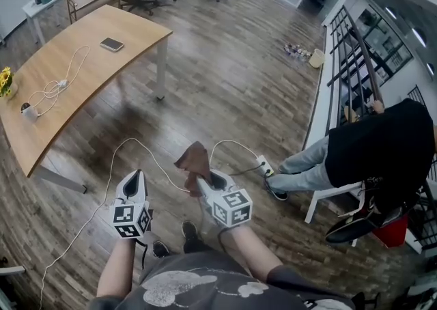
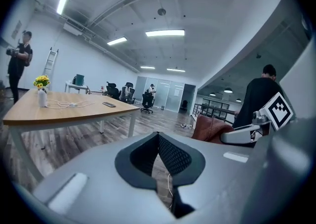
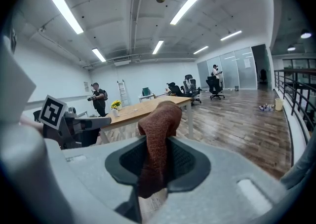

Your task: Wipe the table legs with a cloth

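Two handheld tools point forward over a dark wood floor (image 1: 225,76) in an open office, seen from above. At far left, a long wooden tabletop (image 1: 75,73) carries yellow flowers (image 1: 5,81), a coiled white cable (image 1: 58,87) and a phone (image 1: 111,44). It stands on white table legs (image 1: 162,69), well apart from both tools.

Next, the left tool (image 1: 136,177) has its jaws together at the tips with nothing between them; only floor shows behind.

Just right of it, the right tool (image 1: 205,180) has its jaws clamped on a rust-brown cloth (image 1: 194,160). The cloth sticks up above the tips and also hangs below them.

Further right, a power strip (image 1: 265,164) lies on the floor by the feet of a seated person (image 1: 382,151) in a black top and jeans, on a white chair (image 1: 334,196).

The cloth is in hand but nowhere near a leg, so this looks like the approach, with no wiping begun. The next move likely calls for walking to the table, getting low, and pressing the cloth flat against a leg to rub along it. The empty tool is free to steady.

No brand name or readable writing shows. Each tool's cube bears only black-and-white square patterns.
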`<action>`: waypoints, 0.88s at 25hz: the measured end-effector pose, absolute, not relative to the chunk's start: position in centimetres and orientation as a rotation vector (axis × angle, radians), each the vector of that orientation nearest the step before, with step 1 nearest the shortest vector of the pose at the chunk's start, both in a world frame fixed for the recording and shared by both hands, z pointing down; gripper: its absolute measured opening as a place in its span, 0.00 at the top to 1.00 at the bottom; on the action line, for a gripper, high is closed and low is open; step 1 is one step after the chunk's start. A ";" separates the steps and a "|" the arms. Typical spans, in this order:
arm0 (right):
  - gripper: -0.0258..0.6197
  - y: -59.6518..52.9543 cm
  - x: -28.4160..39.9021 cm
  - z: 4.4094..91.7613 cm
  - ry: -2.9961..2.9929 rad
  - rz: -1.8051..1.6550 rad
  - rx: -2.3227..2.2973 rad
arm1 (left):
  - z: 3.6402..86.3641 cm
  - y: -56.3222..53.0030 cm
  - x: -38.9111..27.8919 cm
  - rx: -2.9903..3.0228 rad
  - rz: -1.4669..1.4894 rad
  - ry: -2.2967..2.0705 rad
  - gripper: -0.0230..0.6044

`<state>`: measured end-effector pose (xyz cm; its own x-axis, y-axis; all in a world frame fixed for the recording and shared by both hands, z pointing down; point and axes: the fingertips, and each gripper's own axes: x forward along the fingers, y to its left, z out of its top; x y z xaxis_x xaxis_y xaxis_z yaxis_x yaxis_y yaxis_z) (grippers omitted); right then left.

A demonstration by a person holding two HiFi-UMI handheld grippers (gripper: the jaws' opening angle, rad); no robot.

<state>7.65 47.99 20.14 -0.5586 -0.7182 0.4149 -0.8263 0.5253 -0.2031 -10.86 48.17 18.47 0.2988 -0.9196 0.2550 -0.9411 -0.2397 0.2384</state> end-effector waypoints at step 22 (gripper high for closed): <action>0.82 37.2 11.7 21.5 -2.519 0.626 1.204 | 17.4 39.3 -8.3 2.210 0.141 -1.799 0.93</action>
